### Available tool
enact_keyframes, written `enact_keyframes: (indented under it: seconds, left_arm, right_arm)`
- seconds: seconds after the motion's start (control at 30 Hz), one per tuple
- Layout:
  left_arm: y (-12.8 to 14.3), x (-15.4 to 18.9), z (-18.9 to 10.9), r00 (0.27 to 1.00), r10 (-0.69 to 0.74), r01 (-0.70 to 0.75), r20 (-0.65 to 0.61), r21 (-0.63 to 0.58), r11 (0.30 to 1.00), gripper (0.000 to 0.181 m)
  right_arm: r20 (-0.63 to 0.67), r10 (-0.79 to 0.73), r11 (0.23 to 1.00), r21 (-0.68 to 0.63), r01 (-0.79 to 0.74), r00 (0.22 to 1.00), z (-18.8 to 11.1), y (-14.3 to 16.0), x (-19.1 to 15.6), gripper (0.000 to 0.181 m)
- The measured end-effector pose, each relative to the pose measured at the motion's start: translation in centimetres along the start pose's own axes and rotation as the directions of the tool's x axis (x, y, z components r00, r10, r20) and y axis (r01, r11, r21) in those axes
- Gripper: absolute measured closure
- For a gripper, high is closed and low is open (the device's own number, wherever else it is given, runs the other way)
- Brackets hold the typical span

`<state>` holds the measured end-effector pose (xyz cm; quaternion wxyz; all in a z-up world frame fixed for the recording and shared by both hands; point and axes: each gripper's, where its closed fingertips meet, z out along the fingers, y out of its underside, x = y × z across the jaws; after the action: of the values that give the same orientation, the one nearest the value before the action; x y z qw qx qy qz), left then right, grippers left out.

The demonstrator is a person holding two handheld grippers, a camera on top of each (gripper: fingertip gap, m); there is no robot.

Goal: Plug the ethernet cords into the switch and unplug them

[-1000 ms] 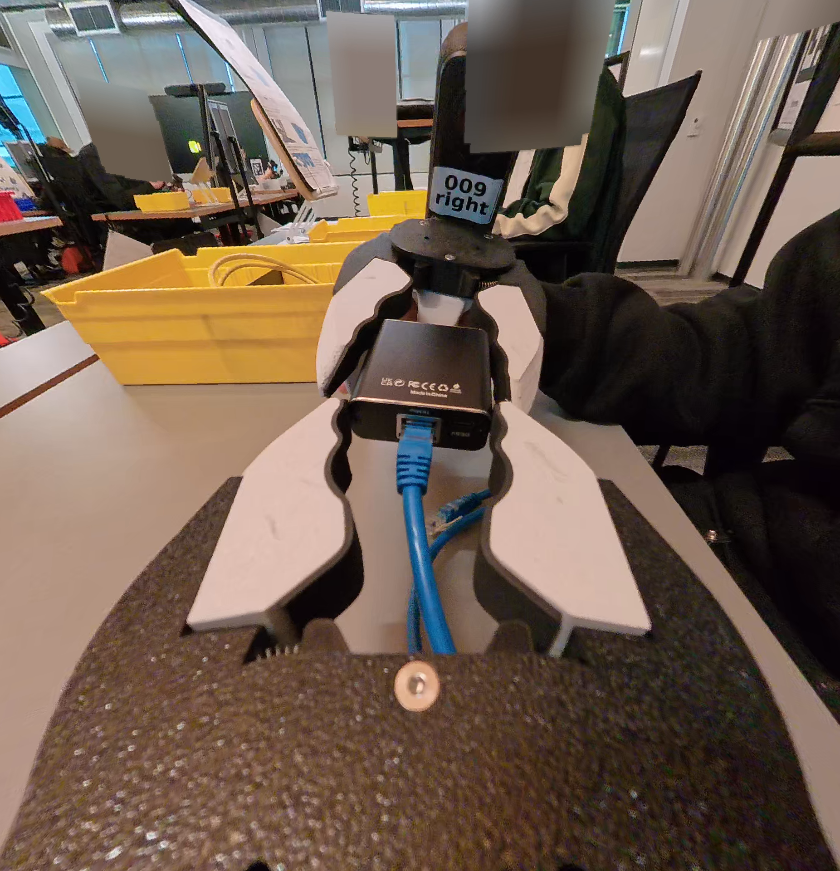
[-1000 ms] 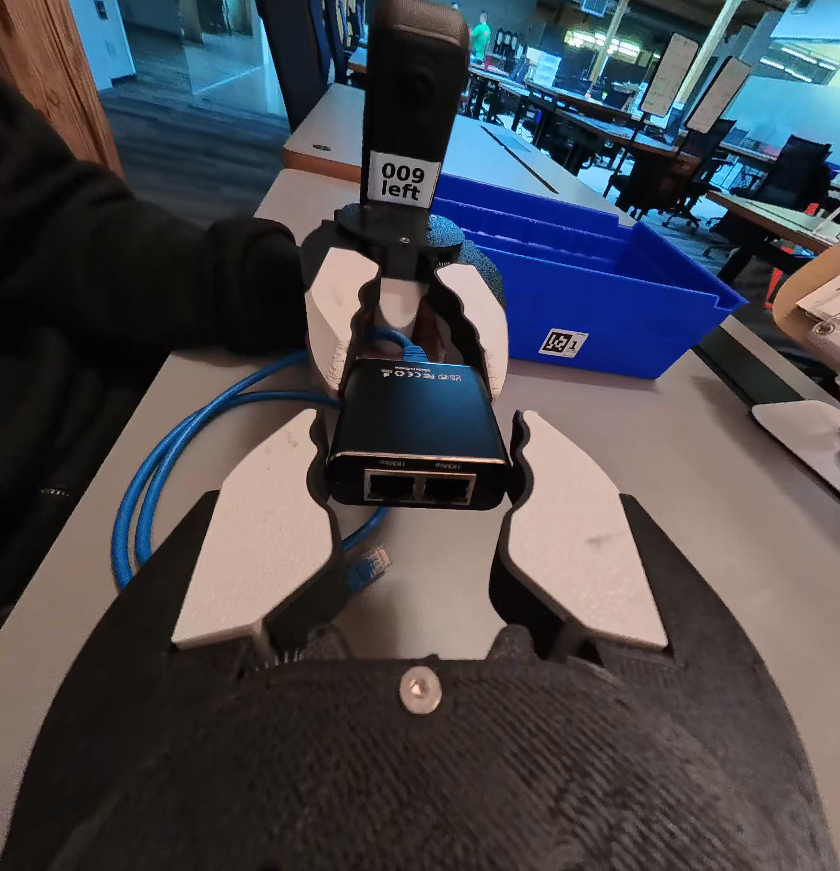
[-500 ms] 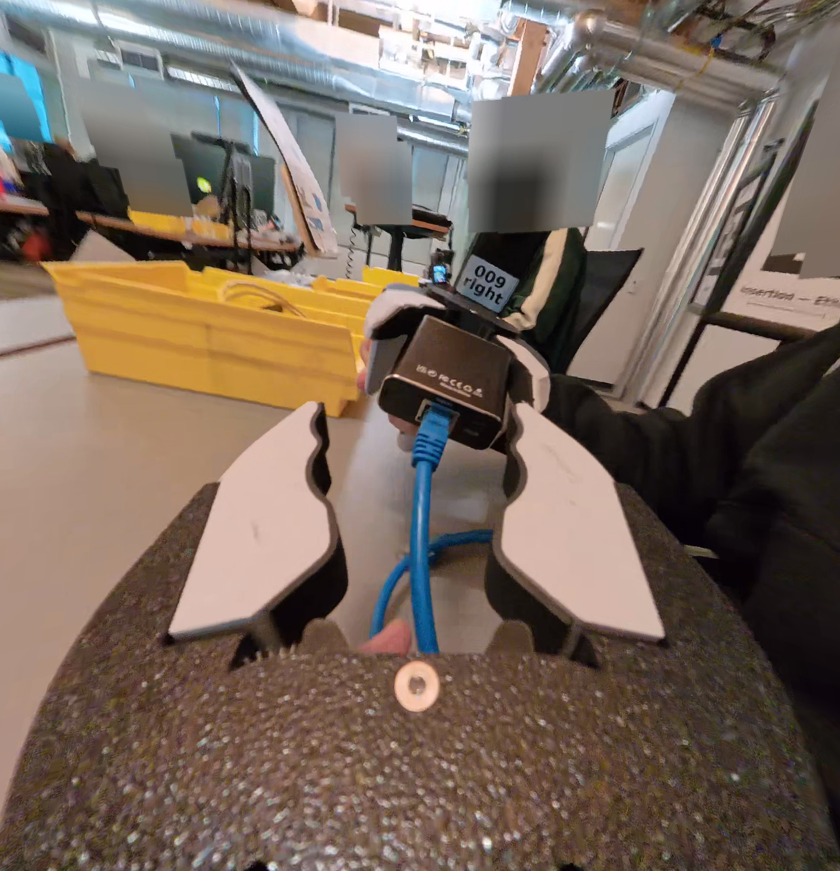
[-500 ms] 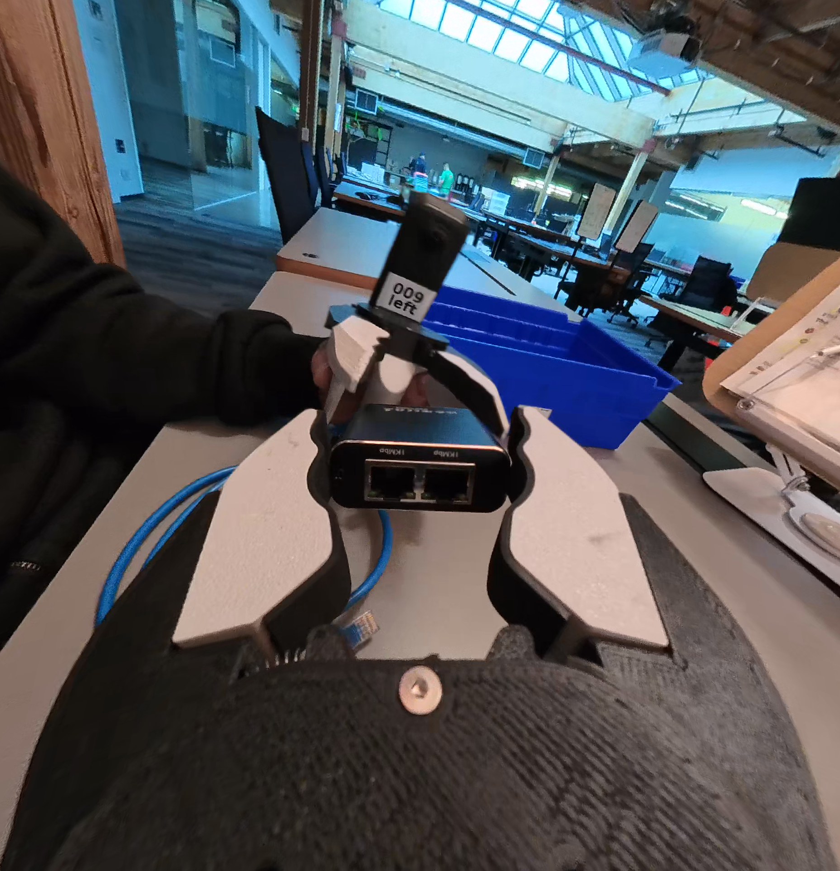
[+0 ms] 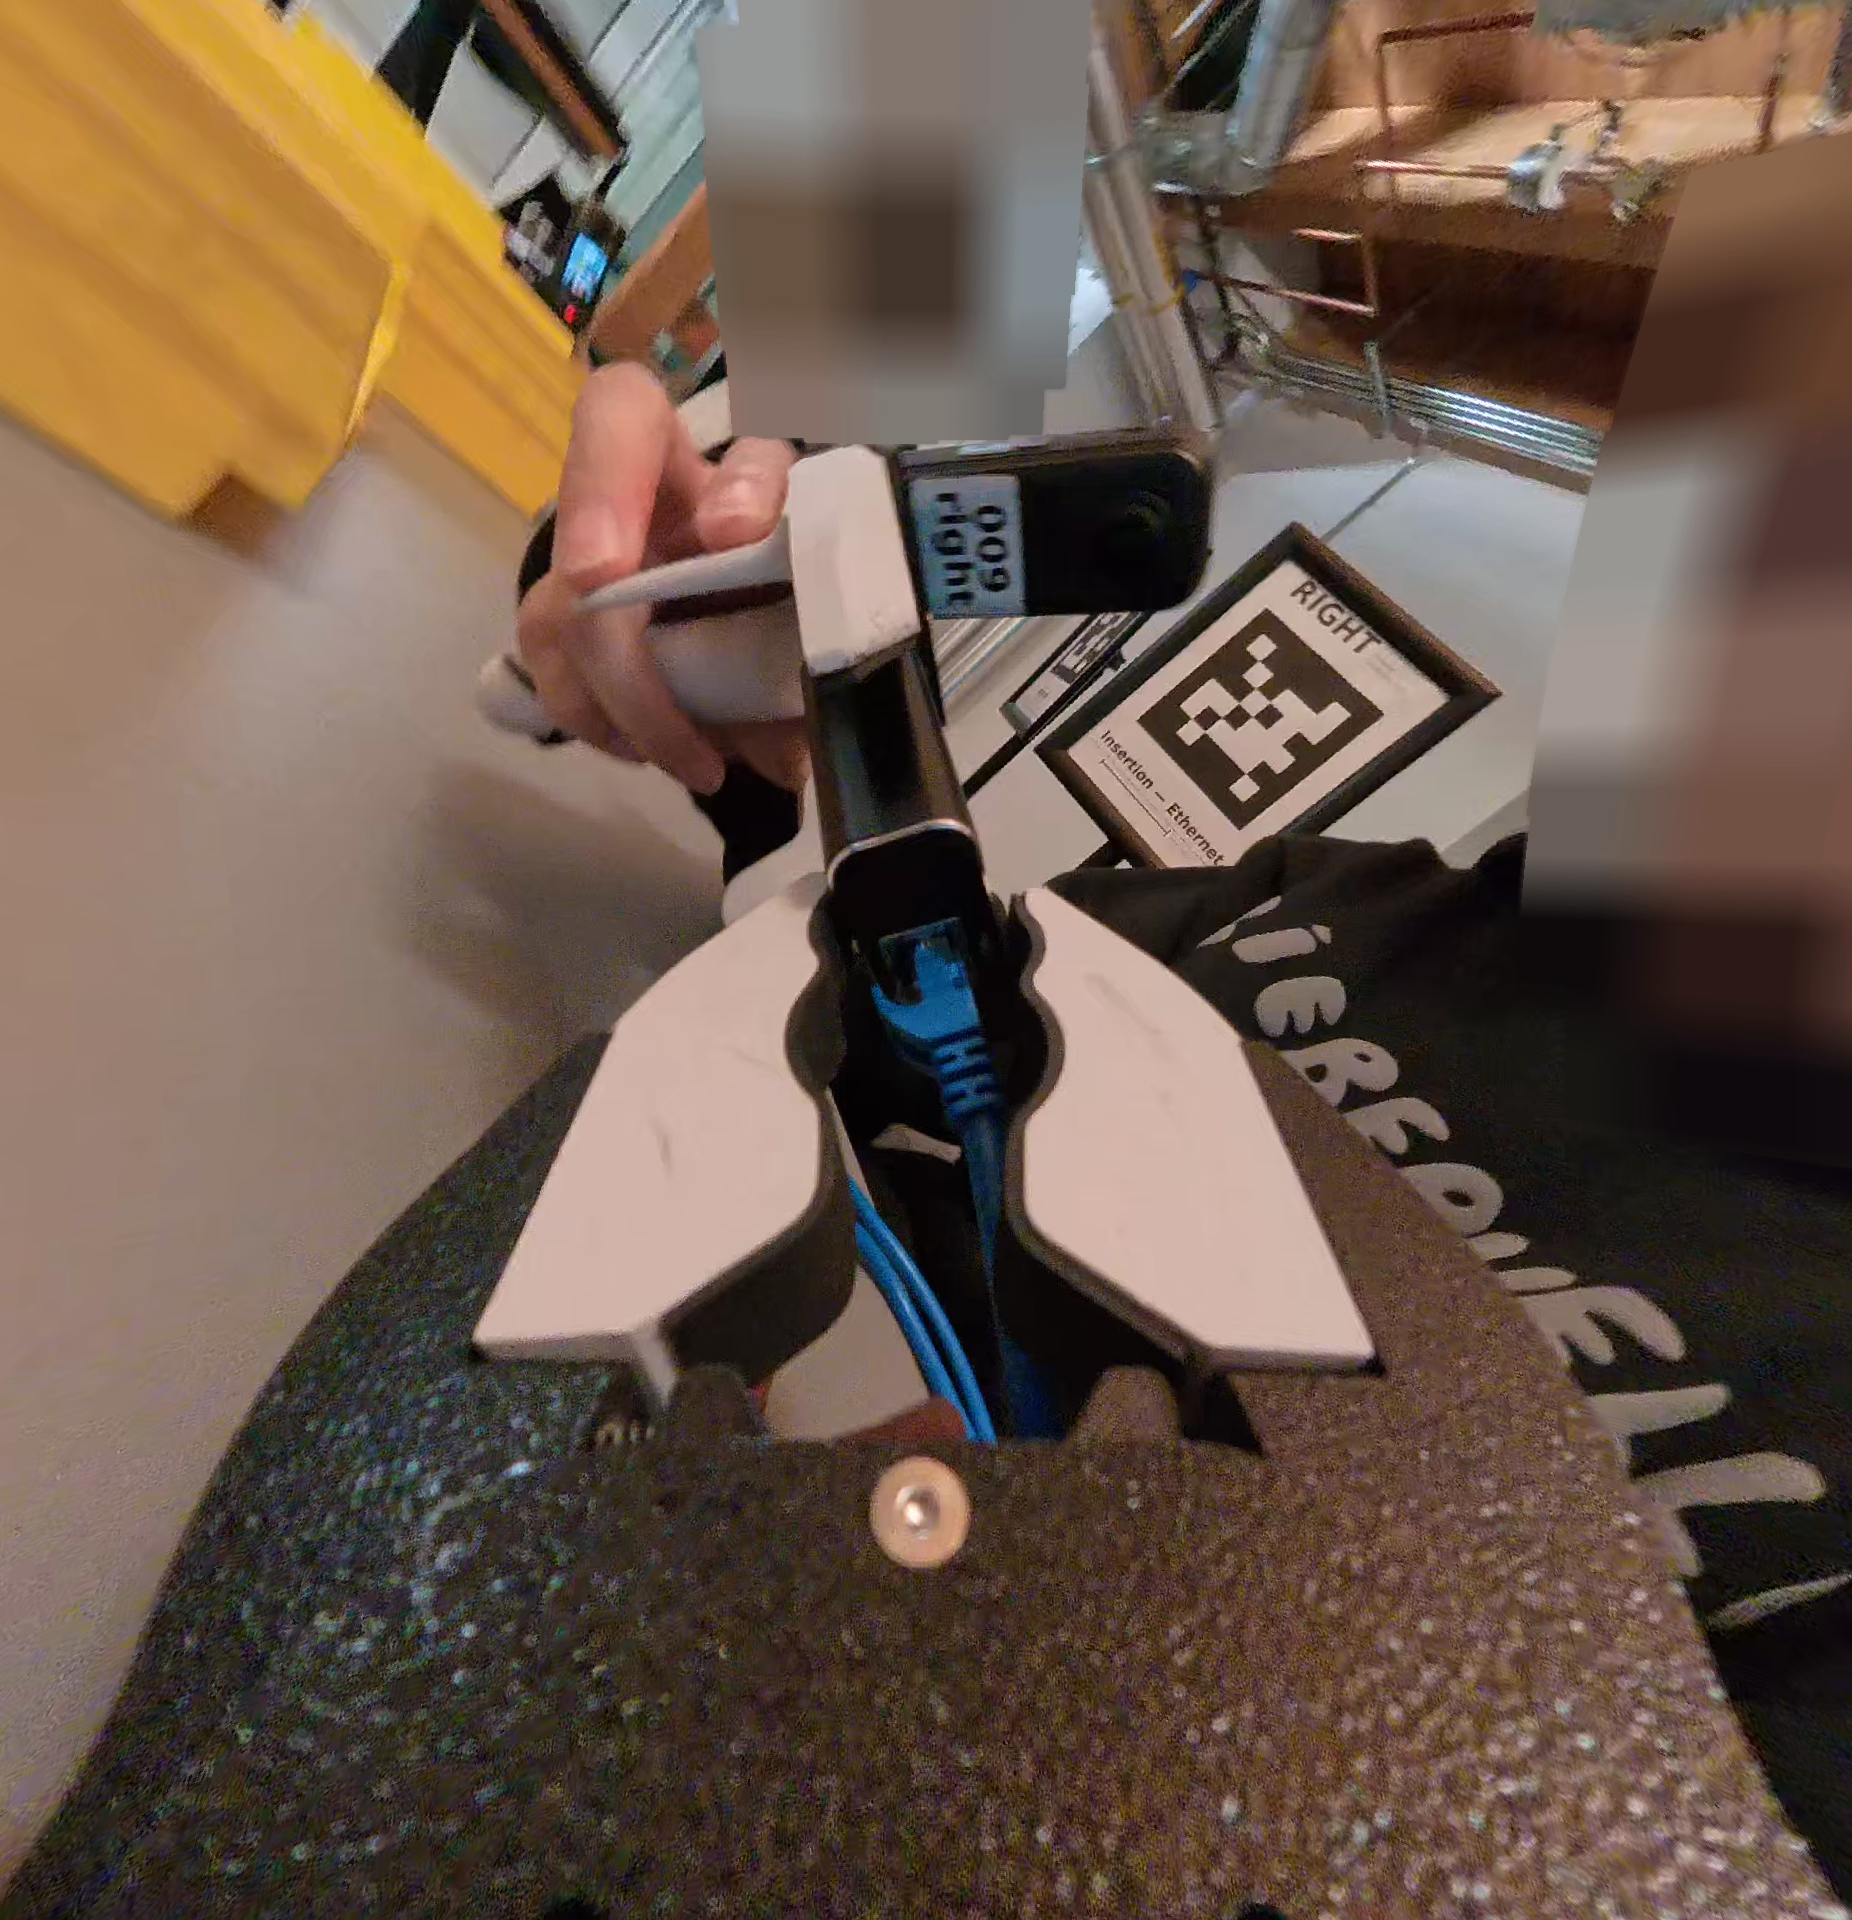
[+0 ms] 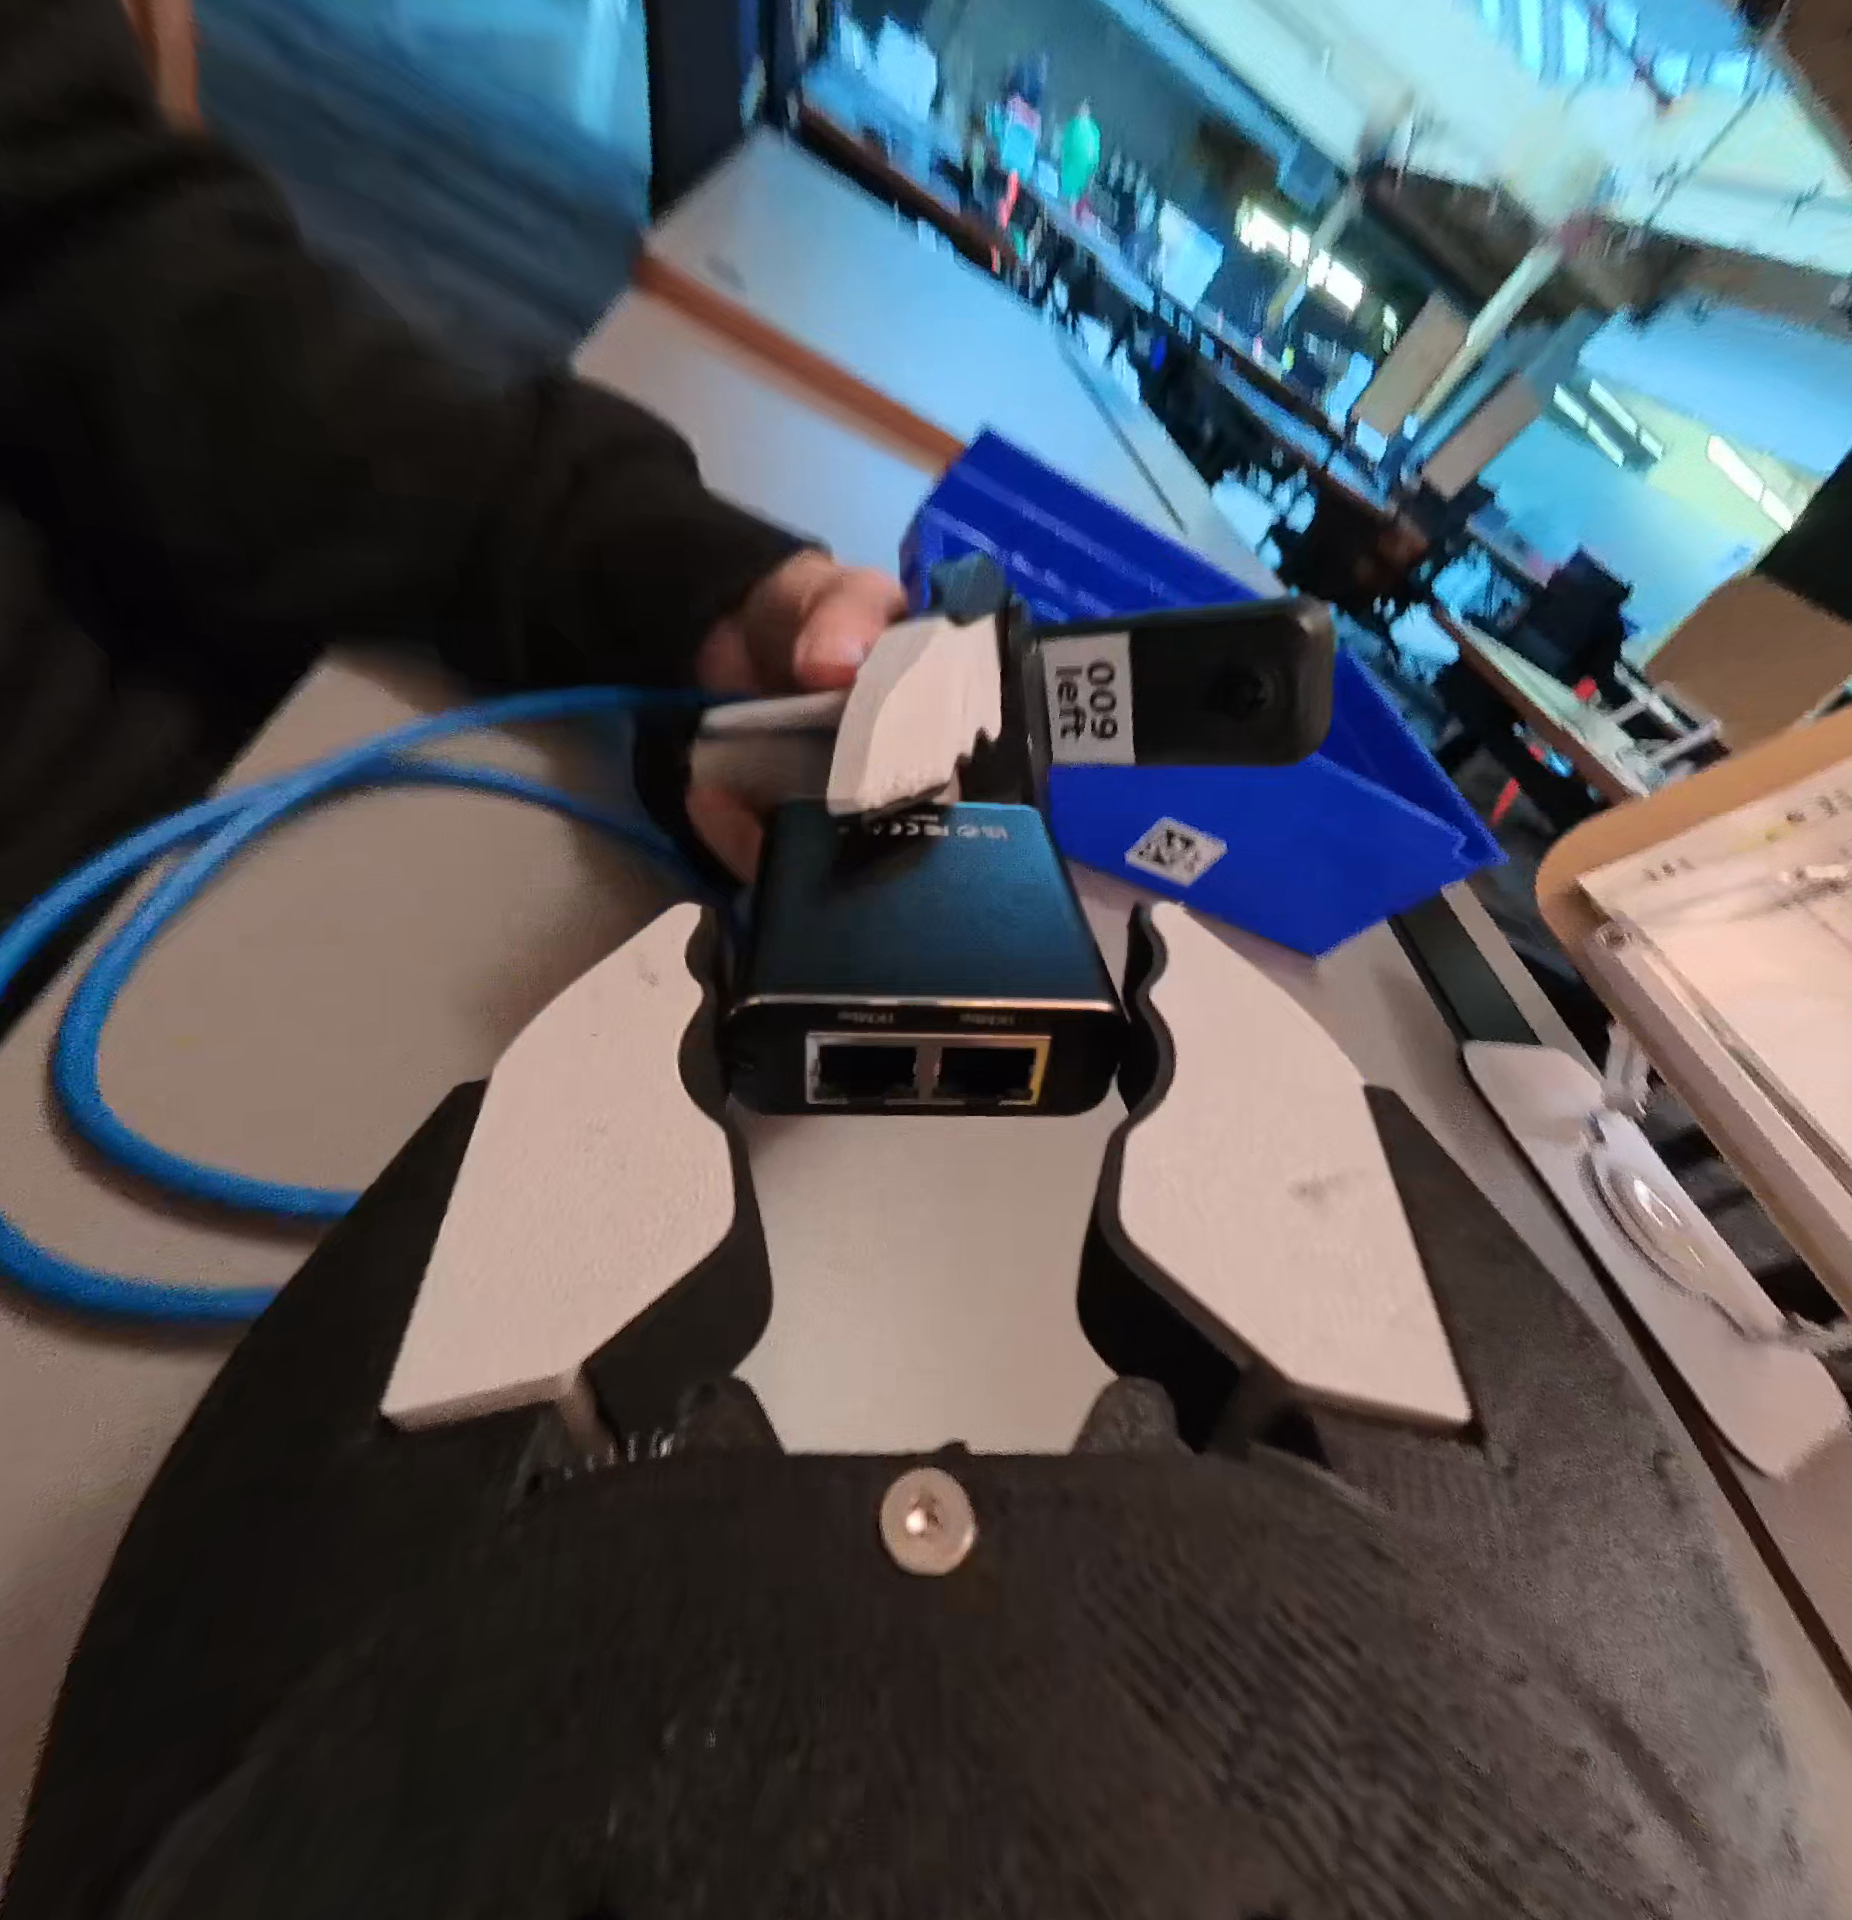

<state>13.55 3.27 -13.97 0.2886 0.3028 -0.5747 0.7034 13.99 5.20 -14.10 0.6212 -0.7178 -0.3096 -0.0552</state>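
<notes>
The black switch (image 6: 906,904) is held in the air between both grippers. My right gripper (image 6: 924,966) is shut on its near end, side to side, where two empty ports face the camera. My left gripper (image 5: 922,909) is rolled about a quarter turn and shut on the switch's (image 5: 880,758) other end, top and bottom. A blue ethernet plug (image 5: 927,997) sits in the port there, and its cord runs back between the left fingers. The blue cord (image 6: 122,1049) loops on the grey table at the left. The cord's other plug is out of view.
Yellow bins (image 5: 174,260) stand on the table (image 5: 226,935) to the far left. A blue bin (image 6: 1275,831) stands behind the switch. A framed marker sign (image 5: 1265,717), a clipboard stand (image 6: 1732,935) and the person's black sleeve (image 6: 330,468) are close by.
The switch has been lifted off the table. My left gripper has rolled about a quarter turn and closed on the switch's plugged end. The right gripper still holds the switch.
</notes>
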Motion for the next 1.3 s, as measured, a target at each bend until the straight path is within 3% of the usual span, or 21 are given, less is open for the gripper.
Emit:
enact_keyframes:
  seconds: [0.13,0.33,0.47,0.57,0.8,0.93,1.03,1.17,1.3]
  left_arm:
    - [-0.3,-0.1,-0.8,0.992,-0.115,0.118,0.045,-0.074,0.990,0.155]
    - [-1.2,1.3,-1.3,0.980,-0.164,0.181,0.112,-0.156,0.971,0.155]
    - [-2.2,1.9,-0.6,0.978,-0.185,0.197,0.094,-0.137,0.971,0.155]
    - [-2.4,1.8,-0.2,0.977,-0.191,0.204,0.095,-0.145,0.968,0.155]
    - [-3.4,0.7,0.1,0.962,-0.234,0.249,0.144,-0.105,0.963,0.155]
    - [-3.9,0.6,0.3,0.960,-0.246,0.259,0.131,-0.095,0.961,0.153]
    - [-4.5,-0.4,0.1,0.968,-0.142,0.162,0.209,-0.082,0.983,0.150]
    - [-7.5,-0.3,-0.8,0.948,0.044,-0.048,0.314,0.004,0.999,0.142]
    - [-8.9,0.7,-1.7,0.846,0.321,-0.324,0.425,-0.068,0.944,0.141]
  right_arm:
    - [-0.037,-0.013,0.998,-0.062,0.010,0.999,0.4,1.0,0.2,0.108]
    - [-0.063,0.021,0.993,0.116,-0.013,0.998,0.0,-0.7,0.8,0.118]
    - [-0.098,0.100,0.959,0.274,-0.069,0.990,-1.3,-2.5,1.7,0.119]
    - [-0.114,0.147,0.943,0.317,-0.105,0.983,-1.5,-2.9,1.9,0.119]
    - [-0.238,0.203,0.940,0.320,-0.120,0.950,-1.9,-1.8,3.0,0.118]
    - [-0.231,0.276,0.929,0.311,-0.198,0.933,-2.1,-1.6,3.5,0.117]
    - [-0.211,0.348,0.908,0.318,-0.273,0.913,-2.2,-1.1,3.8,0.117]
    - [-0.183,0.422,0.865,0.373,-0.335,0.888,-3.0,-1.0,4.2,0.116]
    - [-0.157,0.475,0.827,0.417,-0.378,0.866,-4.0,-0.7,4.7,0.117]
